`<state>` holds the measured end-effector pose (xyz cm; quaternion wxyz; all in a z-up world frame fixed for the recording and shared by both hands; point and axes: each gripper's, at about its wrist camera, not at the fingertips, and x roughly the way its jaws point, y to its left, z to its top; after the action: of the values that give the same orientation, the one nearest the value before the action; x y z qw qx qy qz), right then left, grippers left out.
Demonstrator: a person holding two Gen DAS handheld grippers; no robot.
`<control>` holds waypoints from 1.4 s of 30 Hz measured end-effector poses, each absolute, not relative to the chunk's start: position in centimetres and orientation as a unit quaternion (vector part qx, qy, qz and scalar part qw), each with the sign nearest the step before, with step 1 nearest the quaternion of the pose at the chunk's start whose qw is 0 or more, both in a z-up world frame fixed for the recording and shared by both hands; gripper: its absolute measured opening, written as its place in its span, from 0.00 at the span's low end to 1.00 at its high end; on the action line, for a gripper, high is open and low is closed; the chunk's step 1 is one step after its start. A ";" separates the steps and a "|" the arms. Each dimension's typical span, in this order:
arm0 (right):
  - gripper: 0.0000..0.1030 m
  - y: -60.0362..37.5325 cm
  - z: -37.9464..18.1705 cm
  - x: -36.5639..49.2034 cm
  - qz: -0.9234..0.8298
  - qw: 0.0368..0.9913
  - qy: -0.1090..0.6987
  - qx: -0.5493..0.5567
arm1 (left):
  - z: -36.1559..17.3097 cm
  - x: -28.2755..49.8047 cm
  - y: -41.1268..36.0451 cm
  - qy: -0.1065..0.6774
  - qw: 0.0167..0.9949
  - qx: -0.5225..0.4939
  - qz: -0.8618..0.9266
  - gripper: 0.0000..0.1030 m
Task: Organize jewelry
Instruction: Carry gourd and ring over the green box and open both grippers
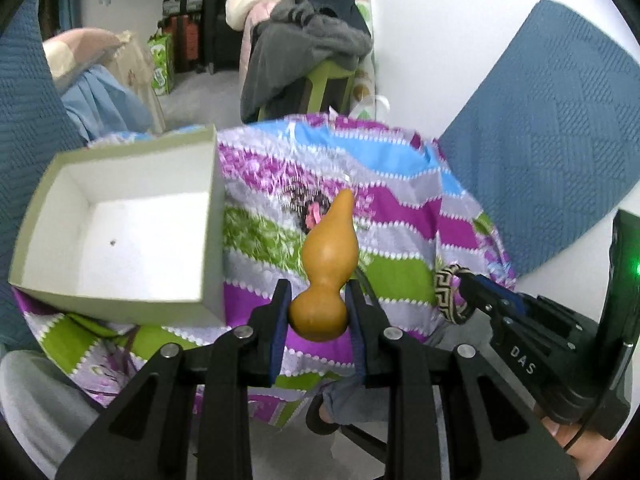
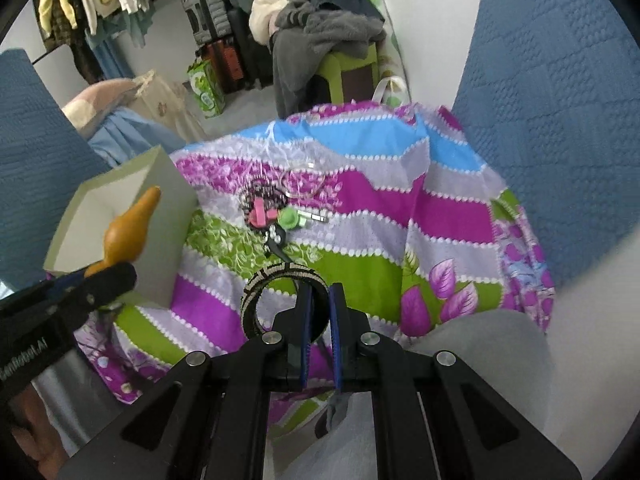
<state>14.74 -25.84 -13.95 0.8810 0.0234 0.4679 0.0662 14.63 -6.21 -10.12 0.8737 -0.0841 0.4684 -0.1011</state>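
Note:
My left gripper (image 1: 318,300) is shut on an orange gourd-shaped pendant (image 1: 330,264) and holds it above the patterned cloth, just right of an open white box (image 1: 120,220). The gourd (image 2: 128,232) also shows in the right wrist view in front of the box (image 2: 168,208). My right gripper (image 2: 320,300) is shut on a black-and-cream woven bangle (image 2: 260,284), which also shows in the left wrist view (image 1: 448,292). A small heap of jewelry (image 2: 276,212) with pink and green pieces and a thin ring bracelet (image 2: 302,184) lies on the cloth.
A purple, green and blue patterned cloth (image 2: 380,220) covers the work surface. Blue cushions (image 1: 540,128) stand at right and left. A green stool piled with clothes (image 1: 316,52) and bags stand behind.

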 end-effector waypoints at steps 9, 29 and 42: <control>0.06 -25.6 -5.9 15.4 0.055 0.908 0.415 0.037 | -2.8 14.9 -4.0 0.419 0.898 -0.091 -0.102 0.27; 0.06 -11.8 3.1 17.4 0.149 0.931 0.332 -0.007 | 4.8 14.4 8.9 0.331 0.938 -0.093 -0.046 0.27; 0.06 -3.8 -5.9 19.5 0.195 0.891 0.409 -0.031 | -3.6 15.6 15.8 0.395 0.911 -0.120 -0.010 0.27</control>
<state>19.50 -3.77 -5.88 0.8909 -0.0305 0.4090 0.1952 15.64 15.85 -3.63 0.9107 -0.1205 0.3950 -0.0097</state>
